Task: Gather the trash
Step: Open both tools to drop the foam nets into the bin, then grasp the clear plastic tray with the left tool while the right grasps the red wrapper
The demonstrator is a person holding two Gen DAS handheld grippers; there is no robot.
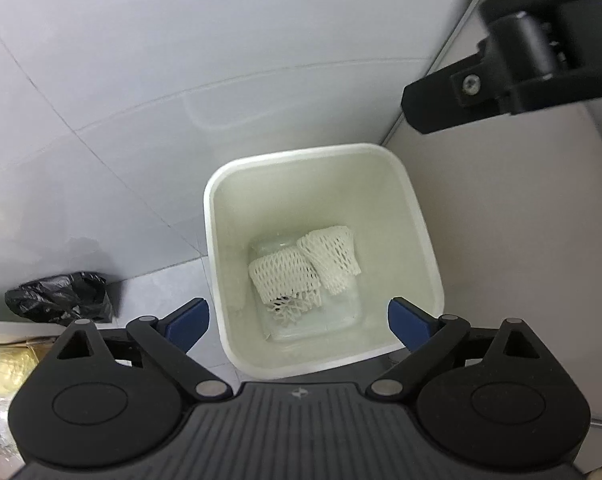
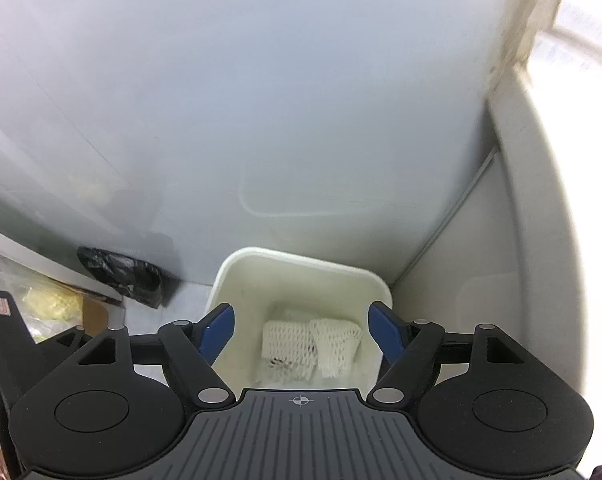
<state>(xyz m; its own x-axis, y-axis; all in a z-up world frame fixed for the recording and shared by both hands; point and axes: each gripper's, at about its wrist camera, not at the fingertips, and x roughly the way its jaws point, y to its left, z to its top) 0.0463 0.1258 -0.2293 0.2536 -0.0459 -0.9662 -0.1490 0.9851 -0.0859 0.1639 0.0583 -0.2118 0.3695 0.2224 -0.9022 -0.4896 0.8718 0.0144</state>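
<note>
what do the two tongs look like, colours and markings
The left tongs and right tongs look alike: matte black plastic with a ribbed centre plate bearing a small crosshair mark, round black side discs, silver pivot pins on black linkage arms, and blue finger pads. No cables or sleeves show.

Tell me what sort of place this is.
Probably a tiled indoor corner used for waste, maybe a utility or kitchen area: a white bin holding foam fruit nets stands on the floor against the wall, with a crumpled black bag beside it.

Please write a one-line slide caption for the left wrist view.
Left gripper, jaws open, above a white bin holding two foam nets.
</note>
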